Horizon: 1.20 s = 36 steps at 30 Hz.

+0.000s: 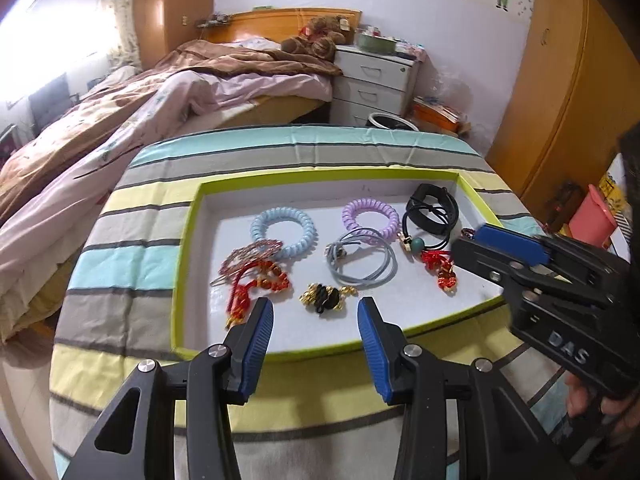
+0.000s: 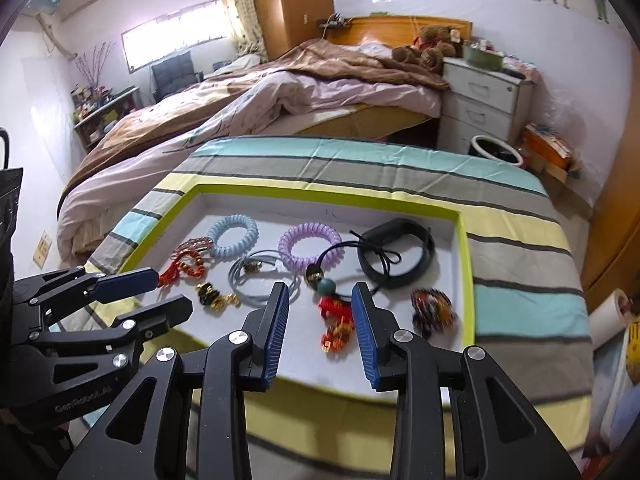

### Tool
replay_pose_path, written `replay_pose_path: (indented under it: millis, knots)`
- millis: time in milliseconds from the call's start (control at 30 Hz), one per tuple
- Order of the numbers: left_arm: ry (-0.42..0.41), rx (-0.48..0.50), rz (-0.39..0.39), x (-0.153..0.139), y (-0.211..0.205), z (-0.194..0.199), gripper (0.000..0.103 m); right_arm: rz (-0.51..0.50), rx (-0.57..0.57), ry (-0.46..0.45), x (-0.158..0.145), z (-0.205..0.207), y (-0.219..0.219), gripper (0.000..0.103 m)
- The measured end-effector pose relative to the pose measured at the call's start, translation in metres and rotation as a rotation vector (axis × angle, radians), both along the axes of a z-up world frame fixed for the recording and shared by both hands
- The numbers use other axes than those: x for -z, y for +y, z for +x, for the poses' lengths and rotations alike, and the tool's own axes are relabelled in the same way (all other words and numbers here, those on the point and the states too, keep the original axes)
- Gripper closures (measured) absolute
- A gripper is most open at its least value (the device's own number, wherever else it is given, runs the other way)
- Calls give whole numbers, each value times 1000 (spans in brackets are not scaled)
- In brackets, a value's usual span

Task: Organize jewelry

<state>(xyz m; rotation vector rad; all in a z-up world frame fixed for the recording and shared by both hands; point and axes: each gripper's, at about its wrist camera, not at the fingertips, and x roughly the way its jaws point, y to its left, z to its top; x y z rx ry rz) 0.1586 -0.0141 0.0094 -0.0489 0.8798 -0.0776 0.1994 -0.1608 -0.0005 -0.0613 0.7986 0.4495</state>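
Note:
A shallow white tray with a lime-green rim [image 1: 188,216] [image 2: 466,264] lies on a striped cloth. In it lie a blue coil band [image 1: 284,232] [image 2: 234,236], a purple coil band [image 1: 370,218] [image 2: 310,246], grey elastic loops [image 1: 362,262] [image 2: 256,276], a black wristband [image 1: 434,208] [image 2: 398,252], a teal-bead tie [image 1: 416,244] [image 2: 326,286], red-orange charms [image 1: 260,276] [image 2: 336,320], a gold-black charm [image 1: 328,296] [image 2: 214,296] and a dark beaded piece [image 2: 434,308]. My left gripper [image 1: 316,312] is open above the gold-black charm. My right gripper [image 2: 320,296] is open above a red charm; neither touches anything.
The tray sits on a small table under a striped cloth [image 1: 120,260]. Behind it are an unmade bed [image 1: 160,92], a white drawer unit [image 1: 376,80] and a bin [image 2: 496,152]. Wooden wardrobes [image 1: 560,100] stand to the right.

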Motion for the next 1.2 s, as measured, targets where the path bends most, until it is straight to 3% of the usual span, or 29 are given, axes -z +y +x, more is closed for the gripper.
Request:
replay_pose_path:
  millis: [333, 500, 1200]
  knots:
    - [-57, -121, 108, -13, -1, -32, 59, 19, 75, -39, -8, -46, -8, 68]
    - [-57, -117, 71, -13, -1, -40, 59, 24, 83, -41, -8, -56, -9, 68]
    - [-57, -111, 50, -15, -5, -47, 59, 23, 98, -42, -8, -66, -9, 68]
